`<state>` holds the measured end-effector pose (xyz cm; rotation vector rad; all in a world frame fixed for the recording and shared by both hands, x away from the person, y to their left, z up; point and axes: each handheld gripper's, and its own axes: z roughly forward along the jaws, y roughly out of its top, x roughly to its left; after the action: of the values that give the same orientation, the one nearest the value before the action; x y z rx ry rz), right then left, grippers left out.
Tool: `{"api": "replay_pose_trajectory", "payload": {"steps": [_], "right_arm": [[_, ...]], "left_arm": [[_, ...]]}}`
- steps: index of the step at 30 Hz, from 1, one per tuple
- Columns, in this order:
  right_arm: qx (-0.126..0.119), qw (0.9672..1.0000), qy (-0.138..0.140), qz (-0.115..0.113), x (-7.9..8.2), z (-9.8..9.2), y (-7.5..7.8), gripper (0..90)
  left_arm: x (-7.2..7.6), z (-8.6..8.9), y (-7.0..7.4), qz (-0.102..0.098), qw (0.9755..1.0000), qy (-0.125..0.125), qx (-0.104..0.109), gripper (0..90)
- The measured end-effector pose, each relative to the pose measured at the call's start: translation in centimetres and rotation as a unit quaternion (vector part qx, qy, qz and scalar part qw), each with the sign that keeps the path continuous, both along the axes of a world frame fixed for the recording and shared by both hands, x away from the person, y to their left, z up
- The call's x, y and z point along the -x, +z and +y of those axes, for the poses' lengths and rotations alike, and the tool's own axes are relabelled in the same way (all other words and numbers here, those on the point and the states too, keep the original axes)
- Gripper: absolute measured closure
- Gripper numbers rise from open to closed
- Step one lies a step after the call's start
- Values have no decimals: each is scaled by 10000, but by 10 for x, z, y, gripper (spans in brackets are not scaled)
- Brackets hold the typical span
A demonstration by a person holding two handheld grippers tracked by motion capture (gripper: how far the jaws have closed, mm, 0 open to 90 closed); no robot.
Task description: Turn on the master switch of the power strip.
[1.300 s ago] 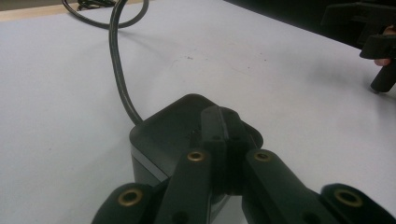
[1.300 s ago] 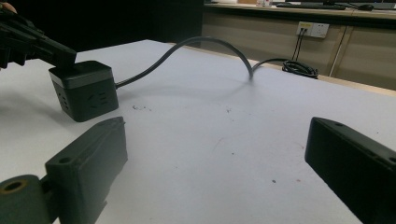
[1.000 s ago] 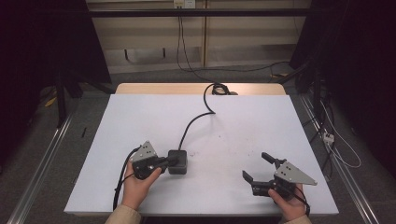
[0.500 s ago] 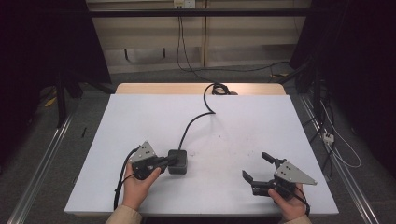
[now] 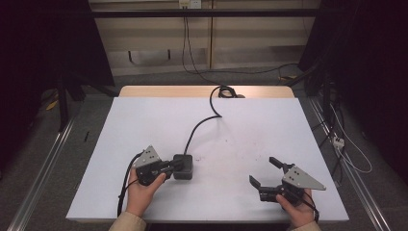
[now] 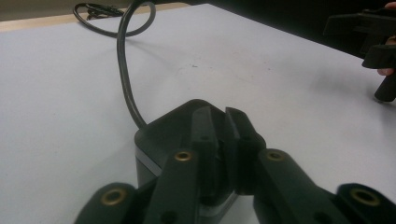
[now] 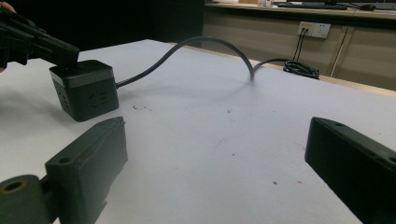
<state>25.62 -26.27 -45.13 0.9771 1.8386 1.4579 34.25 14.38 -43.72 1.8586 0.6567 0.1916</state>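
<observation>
My left gripper point(image 5: 174, 166) sits lower left of the high view, jaws nearly together and just been easing apart, tips resting over the top edge of the black cube socket point(image 5: 183, 166); nothing visibly pinched between them. Socket stands on the white table point(image 5: 250, 130) just left of centre, its cable point(image 5: 202, 122) snaking up to the far edge. My right gripper point(image 5: 265, 173), lower right, is spread wide & empty, well apart from it. I'd judge the socket's placed, release only begun
</observation>
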Motion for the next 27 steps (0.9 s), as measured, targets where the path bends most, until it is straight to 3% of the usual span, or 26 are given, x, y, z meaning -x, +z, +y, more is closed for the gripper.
{"api": "replay_pose_trajectory", "payload": {"steps": [15, 27], "right_arm": [[-4, 10000, 24, -3, -1, 1, 0, 51], [-15, 10000, 32, 0, -2, 2, 0, 51]], "left_arm": [[2, 2, 5, 96, 9997, 40, 213, 625], [1, 2, 4, 244, 9994, 147, 191, 437]]}}
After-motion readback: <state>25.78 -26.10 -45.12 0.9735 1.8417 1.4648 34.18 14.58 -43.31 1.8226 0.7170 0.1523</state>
